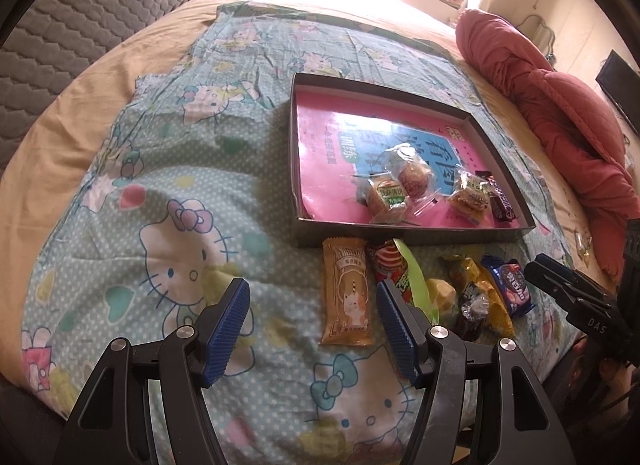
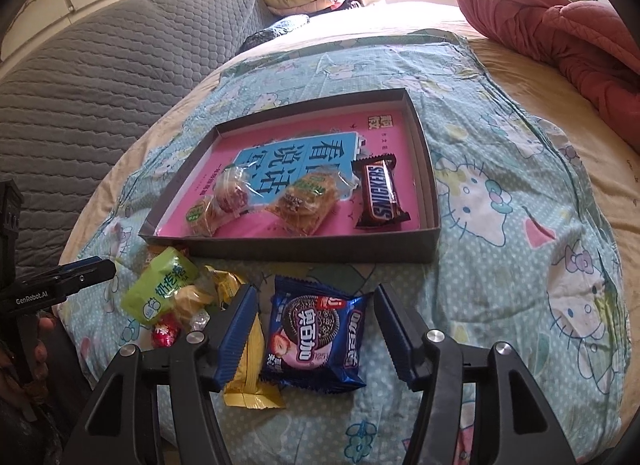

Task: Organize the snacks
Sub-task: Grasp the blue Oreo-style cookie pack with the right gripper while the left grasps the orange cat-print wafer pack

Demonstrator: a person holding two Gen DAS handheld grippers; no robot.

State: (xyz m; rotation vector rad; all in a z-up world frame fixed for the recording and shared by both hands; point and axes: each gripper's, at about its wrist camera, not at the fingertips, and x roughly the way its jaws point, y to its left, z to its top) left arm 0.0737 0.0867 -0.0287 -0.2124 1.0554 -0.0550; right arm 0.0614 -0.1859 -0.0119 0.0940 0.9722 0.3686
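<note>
The left gripper [image 1: 312,325] stood wide and empty over the Hello Kitty sheet [image 1: 168,201]. Beside it lay a tan hamster snack bar [image 1: 347,297], near the tray's [image 2: 304,253] front wall. The right gripper [image 2: 316,335] was parted around the blue Oreo pack [image 2: 316,339] without touching it.

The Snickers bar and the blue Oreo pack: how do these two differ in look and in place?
The Snickers bar is brown, long and narrow; the Oreo pack is blue, wider and almost square. The Snickers bar lies inside the box on its pink floor; the Oreo pack lies outside it on the cartoon sheet, between the open fingers of the right gripper, which do not press it. Both are sealed and lie flat.
</note>
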